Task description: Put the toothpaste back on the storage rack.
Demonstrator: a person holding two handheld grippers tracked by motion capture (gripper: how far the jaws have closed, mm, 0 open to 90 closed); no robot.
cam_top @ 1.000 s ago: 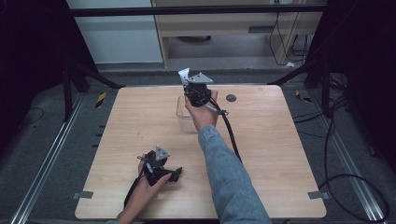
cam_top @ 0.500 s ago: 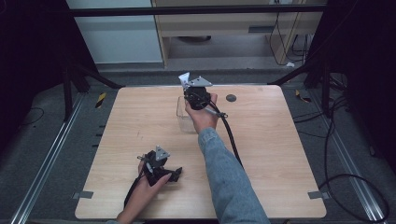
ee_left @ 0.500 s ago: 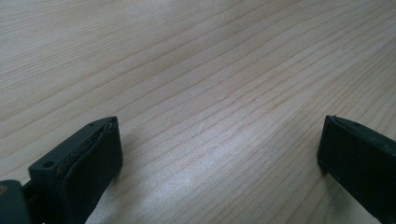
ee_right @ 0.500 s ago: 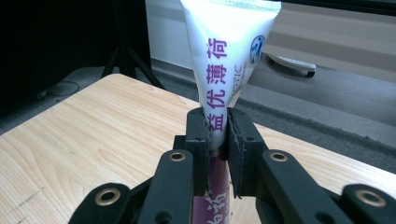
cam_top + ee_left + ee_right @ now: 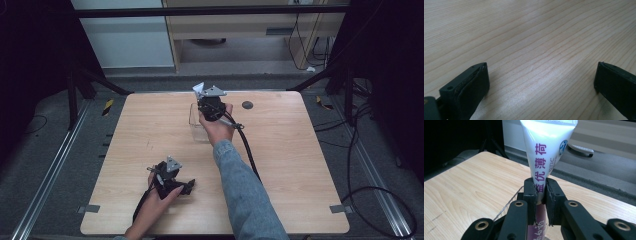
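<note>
Toward the far edge of the light wooden tabletop [image 5: 300, 165], near its middle, the right gripper [image 5: 206, 96] is held by the person's right hand [image 5: 217, 125], whose denim sleeve [image 5: 245, 195] reaches in from the bottom of the high view. Its jaws are pressed onto a white tube [image 5: 546, 150] printed with purple Chinese characters, pinching it partway along its length; the tube stands roughly upright, its flat crimped end uppermost and its lower, purple part running down between the jaws toward the bottom of the right gripper view. In the high view the tube's white top [image 5: 198, 89] pokes out just beyond the gripper's grey plate. Directly under the gripper sits a clear, open-topped container [image 5: 196, 122] on the tabletop; its thin transparent rim [image 5: 509, 206] shows just left of the jaws in the right gripper view, and whether the tube's lower end is inside it or touching it cannot be told. A small dark round disc [image 5: 247, 105] lies on the tabletop a little to the right of the right gripper. Well apart from all this, near the front left of the tabletop, the left gripper [image 5: 189, 186] rests low in the person's left hand [image 5: 155, 197], with its black cable trailing back toward the table's edge. Its jaws are spread wide with only bare wood grain between them in the left gripper view.
</note>
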